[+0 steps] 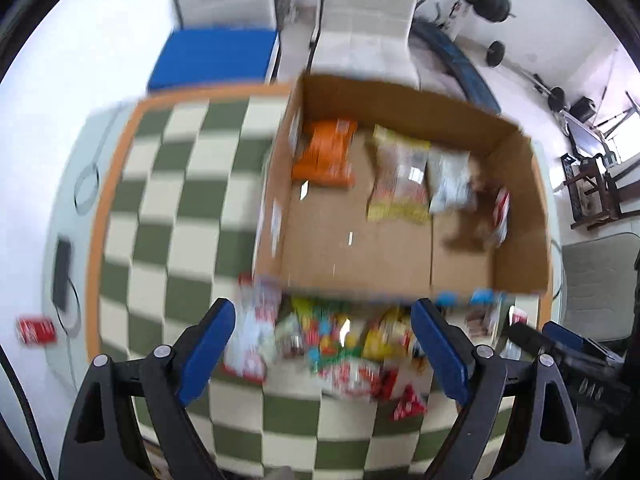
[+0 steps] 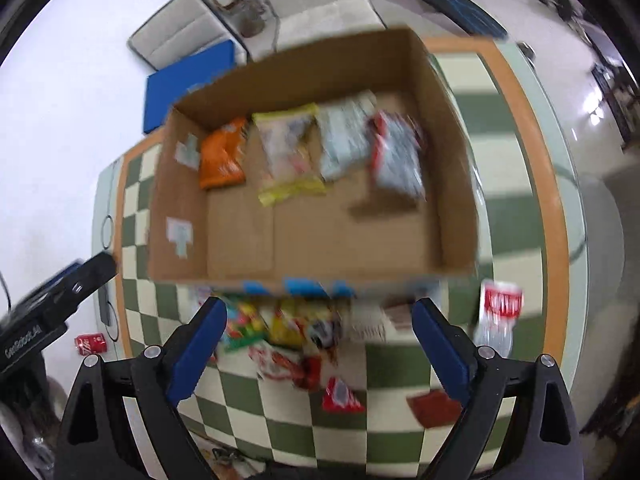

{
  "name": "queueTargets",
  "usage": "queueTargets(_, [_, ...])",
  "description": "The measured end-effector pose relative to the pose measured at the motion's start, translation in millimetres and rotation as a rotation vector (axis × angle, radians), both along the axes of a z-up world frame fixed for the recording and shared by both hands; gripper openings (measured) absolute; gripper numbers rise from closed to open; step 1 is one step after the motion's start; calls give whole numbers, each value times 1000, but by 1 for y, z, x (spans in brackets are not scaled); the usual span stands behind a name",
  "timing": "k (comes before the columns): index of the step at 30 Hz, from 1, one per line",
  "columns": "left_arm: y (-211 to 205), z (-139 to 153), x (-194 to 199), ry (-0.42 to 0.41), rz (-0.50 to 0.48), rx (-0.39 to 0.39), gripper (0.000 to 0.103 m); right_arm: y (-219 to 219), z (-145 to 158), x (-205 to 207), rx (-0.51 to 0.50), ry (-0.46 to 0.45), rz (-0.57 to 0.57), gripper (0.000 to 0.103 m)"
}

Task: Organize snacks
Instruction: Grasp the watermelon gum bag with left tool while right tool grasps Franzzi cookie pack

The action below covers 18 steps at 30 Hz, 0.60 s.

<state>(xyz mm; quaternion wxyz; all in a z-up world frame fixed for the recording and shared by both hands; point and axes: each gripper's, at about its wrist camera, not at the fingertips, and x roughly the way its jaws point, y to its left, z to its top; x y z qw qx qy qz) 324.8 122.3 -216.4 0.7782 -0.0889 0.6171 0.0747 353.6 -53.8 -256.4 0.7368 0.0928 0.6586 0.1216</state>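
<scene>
**Both claws spread wide above the snack pile, box open beyond**

The left gripper (image 1: 324,344) hangs with its blue pads released, nothing clamped between them; below lies a loose pile of snack packets (image 1: 340,348) on the green-and-cream checkered tablecloth (image 1: 172,200). The right gripper (image 2: 316,344) is likewise released, its jaws spread and empty, over the same pile (image 2: 288,336). All is blurred, so labels cannot be read.

The cardboard box (image 1: 400,236) stands just past the pile, its near wall touching or nearly touching the packets. It is a shallow, open-topped brown carton with plain matte walls. Its near half is bare floor; along the far wall lie an orange bag (image 1: 324,152), a yellow-edged clear packet (image 1: 400,176), a pale crinkled bag (image 1: 450,180) and a red-and-white packet (image 1: 500,212) against the right wall.

The cloth has an orange border (image 1: 100,200); left of the box it lies open. In the right view a red sachet (image 2: 340,394) and a brown packet (image 2: 434,408) lie apart on the near cloth, and a clear plastic bottle with a red label (image 2: 498,316) lies by the box's right corner. A red can (image 2: 91,344) sits on the white floor.
</scene>
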Motion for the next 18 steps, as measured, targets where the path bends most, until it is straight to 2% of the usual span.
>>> queueTargets(4, [2, -52, -18, 124, 25, -32, 90, -27, -46, -23, -4, 90, -82, 96])
queueTargets(10, [5, -102, -26, 206, 59, -36, 90, -41, -107, -21, -80, 125, -114, 96])
queueTargets(15, [10, -132, -21, 259, 80, -40, 90, -40, -135, -13, -75, 128, -135, 96])
queueTargets(18, [12, -143, -15, 280, 89, -50, 90, -31, -143, -11, -97, 128, -111, 102])
